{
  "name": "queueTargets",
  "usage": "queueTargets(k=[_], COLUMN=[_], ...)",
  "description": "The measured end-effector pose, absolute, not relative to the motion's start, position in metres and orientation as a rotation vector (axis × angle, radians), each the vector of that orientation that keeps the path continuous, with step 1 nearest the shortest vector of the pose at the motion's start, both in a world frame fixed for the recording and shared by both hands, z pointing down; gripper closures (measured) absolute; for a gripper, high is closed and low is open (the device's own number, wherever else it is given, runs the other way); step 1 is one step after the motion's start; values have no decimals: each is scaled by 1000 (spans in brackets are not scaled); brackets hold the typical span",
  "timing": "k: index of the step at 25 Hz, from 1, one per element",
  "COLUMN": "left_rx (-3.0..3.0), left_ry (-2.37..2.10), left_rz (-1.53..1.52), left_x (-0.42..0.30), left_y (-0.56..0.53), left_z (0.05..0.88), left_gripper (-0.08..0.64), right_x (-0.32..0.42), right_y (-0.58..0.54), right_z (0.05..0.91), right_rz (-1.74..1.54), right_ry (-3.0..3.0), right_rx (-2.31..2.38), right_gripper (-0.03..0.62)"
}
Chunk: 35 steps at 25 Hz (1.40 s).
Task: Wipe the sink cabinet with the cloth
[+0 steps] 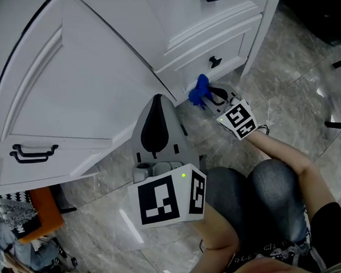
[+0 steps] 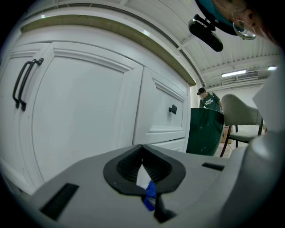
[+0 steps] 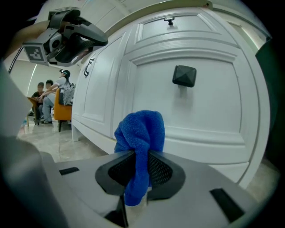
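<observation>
Right gripper (image 3: 141,162): clamped on cloth (image 3: 141,129), nearer.
Cloth: bunched upright, near cabinet (image 3: 209,120) front, below knob (image 3: 184,75).
Left gripper (image 2: 142,153): closed, empty.

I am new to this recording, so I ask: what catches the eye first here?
The bright blue cloth stands out, pinched in the right gripper close to the drawer front of the white cabinet, below its black knob. The left gripper, jaws together and empty, faces the cabinet door.
</observation>
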<state>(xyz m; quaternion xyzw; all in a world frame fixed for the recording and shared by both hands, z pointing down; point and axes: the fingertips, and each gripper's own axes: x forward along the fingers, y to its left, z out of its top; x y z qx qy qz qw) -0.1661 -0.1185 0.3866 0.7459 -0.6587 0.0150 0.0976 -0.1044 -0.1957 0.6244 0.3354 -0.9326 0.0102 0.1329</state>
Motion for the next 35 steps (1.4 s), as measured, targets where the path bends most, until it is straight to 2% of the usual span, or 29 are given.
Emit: queueTargets(k=[35], left_rx=[2211], left_ry=[-1943], left_rz=[55], left_x=[-163], left_y=[-122], left_z=[389], left_gripper=[554], right_x=[-7], right_y=[-241], right_z=[632], right_rz=[82], right_ry=[-2518], right_rx=[1341], right_gripper=[515])
